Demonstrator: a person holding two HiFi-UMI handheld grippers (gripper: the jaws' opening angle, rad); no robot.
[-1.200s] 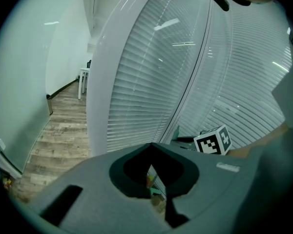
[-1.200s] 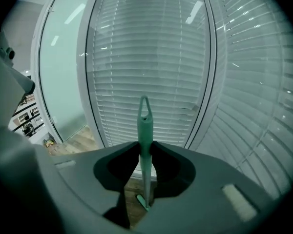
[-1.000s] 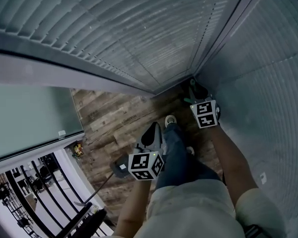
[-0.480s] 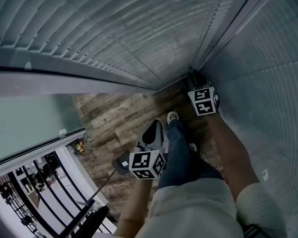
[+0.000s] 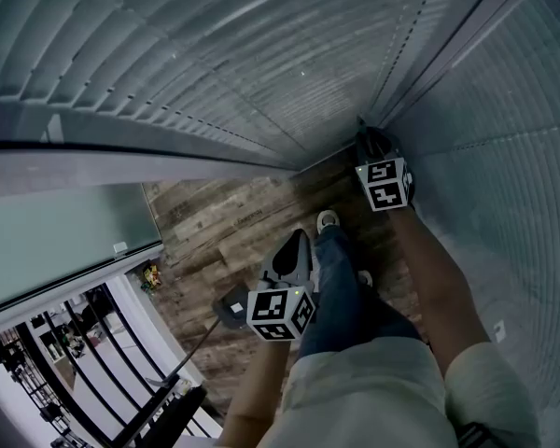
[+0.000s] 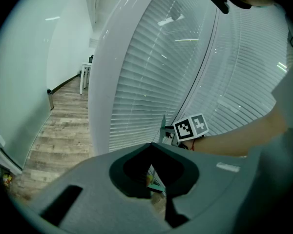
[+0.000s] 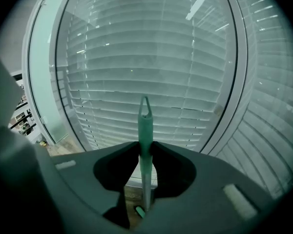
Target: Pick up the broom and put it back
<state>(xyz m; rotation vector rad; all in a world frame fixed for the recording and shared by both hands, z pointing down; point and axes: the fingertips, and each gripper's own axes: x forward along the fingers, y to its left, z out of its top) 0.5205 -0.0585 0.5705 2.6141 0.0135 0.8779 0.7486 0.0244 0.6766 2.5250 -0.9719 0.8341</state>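
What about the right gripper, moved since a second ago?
Yes. In the head view the right gripper has moved up-frame, closer to the corner of the blinds.

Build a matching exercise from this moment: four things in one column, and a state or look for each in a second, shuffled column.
Things:
1. broom handle
2. left gripper
3. window blinds
4. floor

States:
A. brown wood planks
B. jaws apart, nothing between them
C. pale horizontal slats
D. green, upright, clamped in the right gripper

Pairs: 1-D, 2-B, 3-C, 4-A
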